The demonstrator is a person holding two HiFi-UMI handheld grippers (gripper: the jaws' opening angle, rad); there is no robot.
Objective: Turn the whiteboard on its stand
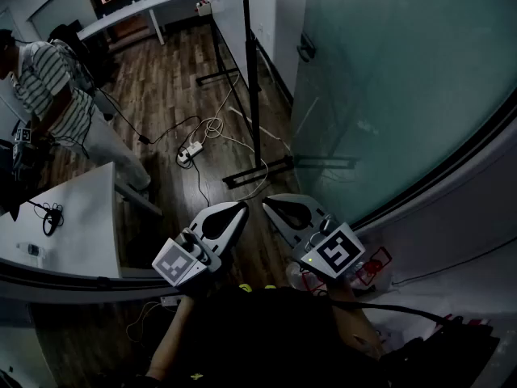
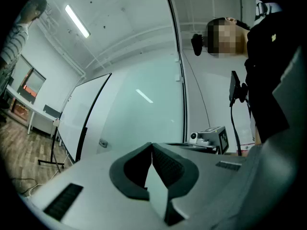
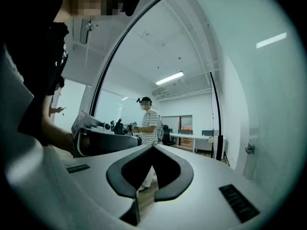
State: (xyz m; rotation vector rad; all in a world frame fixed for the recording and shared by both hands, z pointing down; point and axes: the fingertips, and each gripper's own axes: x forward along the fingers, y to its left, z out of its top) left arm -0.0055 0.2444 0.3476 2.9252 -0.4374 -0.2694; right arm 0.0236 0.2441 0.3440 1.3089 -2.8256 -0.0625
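The whiteboard (image 1: 388,79) is a large pale board in a black frame that fills the right of the head view, hung on a black stand (image 1: 251,71) with feet on the wood floor. Both grippers are held side by side low in the middle, short of the board and touching nothing. My left gripper (image 1: 240,208) is shut and empty; in its own view the left gripper (image 2: 152,145) points at the whiteboard (image 2: 134,104). My right gripper (image 1: 268,204) is shut too, with nothing in it. In the right gripper view the right gripper (image 3: 153,146) has the whiteboard (image 3: 259,80) on its right.
A person in a striped shirt (image 1: 48,87) stands at the far left beside a white desk (image 1: 73,225). Cables and a power strip (image 1: 190,152) lie on the floor near the stand's foot (image 1: 258,170). A long white table (image 1: 145,10) runs along the back.
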